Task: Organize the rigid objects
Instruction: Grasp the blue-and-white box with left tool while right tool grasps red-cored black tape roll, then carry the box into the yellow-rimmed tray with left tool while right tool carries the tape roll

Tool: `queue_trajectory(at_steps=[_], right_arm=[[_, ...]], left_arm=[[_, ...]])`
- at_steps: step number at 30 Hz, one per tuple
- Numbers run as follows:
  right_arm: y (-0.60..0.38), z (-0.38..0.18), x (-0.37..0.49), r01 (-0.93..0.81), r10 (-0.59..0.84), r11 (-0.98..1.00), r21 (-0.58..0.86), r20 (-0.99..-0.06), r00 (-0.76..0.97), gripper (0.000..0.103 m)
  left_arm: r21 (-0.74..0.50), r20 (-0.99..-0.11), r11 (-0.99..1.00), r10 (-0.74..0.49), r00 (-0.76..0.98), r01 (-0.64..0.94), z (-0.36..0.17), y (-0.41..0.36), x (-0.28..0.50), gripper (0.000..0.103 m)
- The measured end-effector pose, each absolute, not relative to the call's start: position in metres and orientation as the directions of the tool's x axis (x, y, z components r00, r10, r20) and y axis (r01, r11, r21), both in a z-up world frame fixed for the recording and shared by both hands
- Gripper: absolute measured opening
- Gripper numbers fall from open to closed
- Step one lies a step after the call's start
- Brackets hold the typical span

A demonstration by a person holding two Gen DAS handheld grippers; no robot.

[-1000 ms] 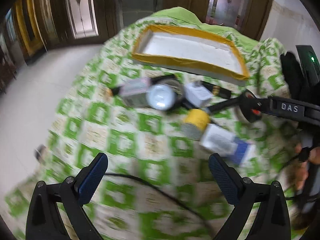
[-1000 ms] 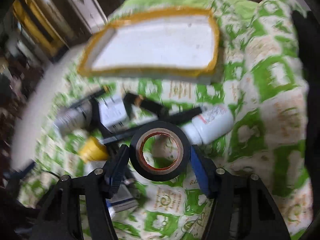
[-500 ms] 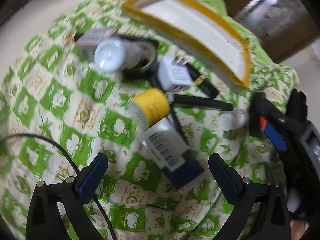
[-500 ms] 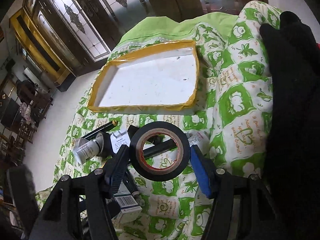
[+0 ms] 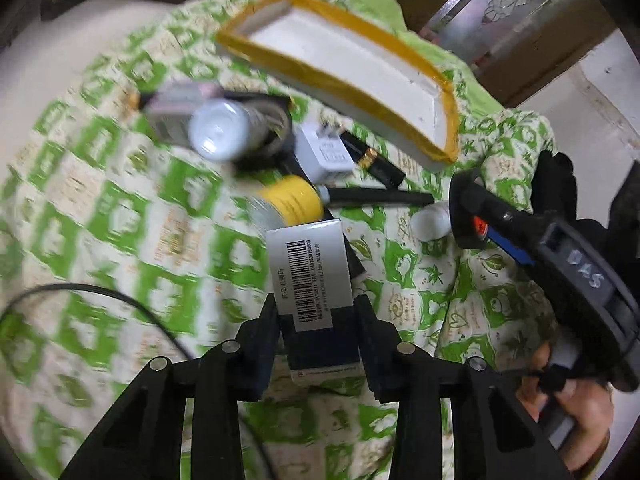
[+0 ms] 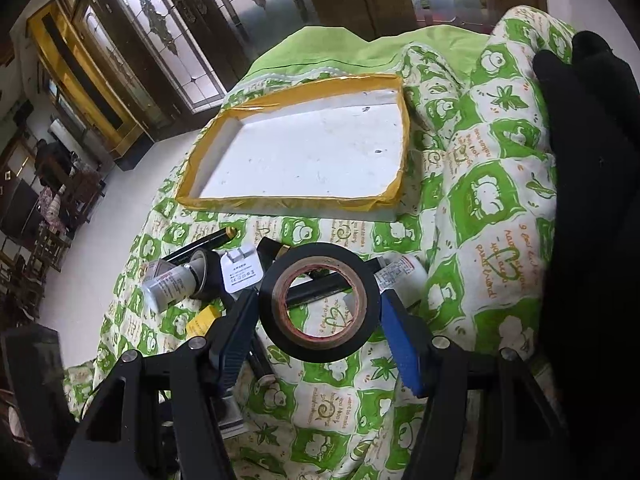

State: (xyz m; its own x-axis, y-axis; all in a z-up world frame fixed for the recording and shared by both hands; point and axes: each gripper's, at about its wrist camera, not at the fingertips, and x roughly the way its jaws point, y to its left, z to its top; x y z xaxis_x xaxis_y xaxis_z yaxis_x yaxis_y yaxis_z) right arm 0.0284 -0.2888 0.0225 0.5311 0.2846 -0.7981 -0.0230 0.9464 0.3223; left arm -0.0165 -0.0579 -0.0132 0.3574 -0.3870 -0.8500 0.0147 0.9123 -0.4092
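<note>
Your left gripper [image 5: 316, 320] is closing its jaws around a small box [image 5: 310, 280] with a barcode label on its white upper half and a dark blue lower end. The box is sitting between the two black fingers, which are lying against its dark blue end on both sides, and it is pointing away from you toward the pile.

Your right gripper [image 6: 318, 316] is holding a roll of black tape [image 6: 319, 306] across its outer edge, with one finger on each side and the open core facing the camera. In the left wrist view that gripper is reaching in from the right, with your bare fingers [image 5: 576, 396] wrapping its handle.

The rest of the pile is lying on the green and white patterned cloth [image 6: 480, 200] just beyond the box: a yellow-capped bottle [image 5: 294, 200], a white charger plug [image 5: 326, 152], a white bottle [image 5: 220, 130] lying on its side, a second roll of black tape [image 6: 202, 276], a black pen [image 5: 376, 197] and a small white bottle [image 6: 402, 276] beside the held tape.

The white tray [image 6: 304, 156] with the yellow taped rim is sitting farther back on the cloth, well apart from both grippers. A black glove [image 6: 588, 160] is resting at the right edge.
</note>
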Motion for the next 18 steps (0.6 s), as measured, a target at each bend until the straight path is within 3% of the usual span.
queue_trajectory(at_steps=[10, 18], right_arm=[[-0.286, 0.022, 0.027, -0.024, 0.273, 0.951, 0.309, -0.799, 0.535, 0.062], [-0.283, 0.022, 0.025, -0.039, 0.253, 0.960, 0.277, -0.796, 0.550, 0.062]], left_arm=[[-0.424, -0.795, 0.905, -0.366, 0.483, -0.012, 0.033, 0.002, -0.016, 0.038], [-0.411, -0.779, 0.912, -0.350, 0.521, -0.003, 0.047, 0.008, -0.013, 0.038]])
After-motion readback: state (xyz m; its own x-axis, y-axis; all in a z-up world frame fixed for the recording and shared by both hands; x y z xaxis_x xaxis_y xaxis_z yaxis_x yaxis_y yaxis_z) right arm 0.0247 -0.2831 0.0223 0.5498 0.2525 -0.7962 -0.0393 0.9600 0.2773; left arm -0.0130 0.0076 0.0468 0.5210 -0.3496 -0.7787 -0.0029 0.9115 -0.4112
